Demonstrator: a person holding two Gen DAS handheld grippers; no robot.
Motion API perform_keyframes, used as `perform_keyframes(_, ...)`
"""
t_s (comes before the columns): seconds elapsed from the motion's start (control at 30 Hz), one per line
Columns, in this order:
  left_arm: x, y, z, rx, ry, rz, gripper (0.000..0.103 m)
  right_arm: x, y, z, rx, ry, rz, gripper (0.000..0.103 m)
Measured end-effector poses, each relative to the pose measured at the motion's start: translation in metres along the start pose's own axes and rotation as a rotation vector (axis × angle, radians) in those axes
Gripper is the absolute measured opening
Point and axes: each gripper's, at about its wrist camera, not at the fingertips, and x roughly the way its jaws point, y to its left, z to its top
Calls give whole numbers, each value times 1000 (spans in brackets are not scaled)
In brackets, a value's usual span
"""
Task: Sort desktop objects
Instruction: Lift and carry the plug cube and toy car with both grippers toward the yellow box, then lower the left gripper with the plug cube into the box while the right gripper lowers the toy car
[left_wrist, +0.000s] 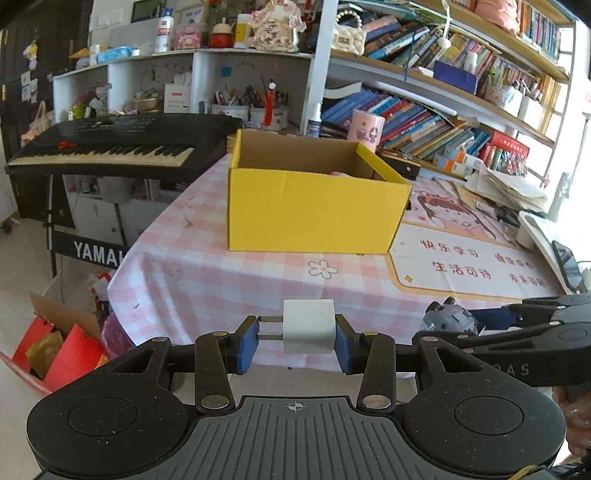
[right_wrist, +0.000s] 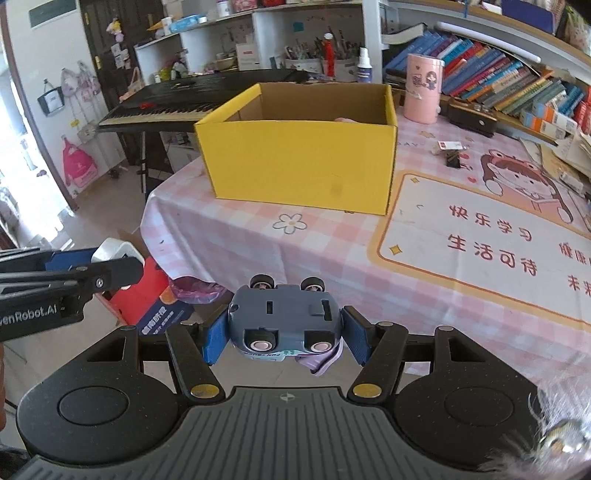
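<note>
The left gripper (left_wrist: 298, 338) has its jaws clamped on a white charger plug (left_wrist: 309, 326), prongs against the left pad. The right gripper (right_wrist: 284, 338) pinches a blue toy car (right_wrist: 284, 317), wheels up. Both hang over the near edge of the pink checked surface (right_wrist: 332, 251). Farther back on it stands an open yellow box (right_wrist: 299, 162), then a black keyboard (left_wrist: 110, 144) beyond.

Black keyboard (left_wrist: 110, 147) left of table; bookshelf (left_wrist: 443, 110) behind — pink cup (right_wrist: 423, 88).
</note>
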Motion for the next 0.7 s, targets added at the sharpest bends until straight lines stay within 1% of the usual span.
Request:
perform_keyframes(0.2, 3, -1, 2, -14, -1, -7, 41, -2, 1, -1, -27, 2, -5, 61)
perform_keyframes(0.47, 6, -6, 0, 9, 19, -22, 41, 0, -6, -4, 2, 17, -9, 61)
perform_keyframes(0.7, 12, -8, 5, 22, 26, -15, 41, 6, -10, 0, 14, 17, -2, 61)
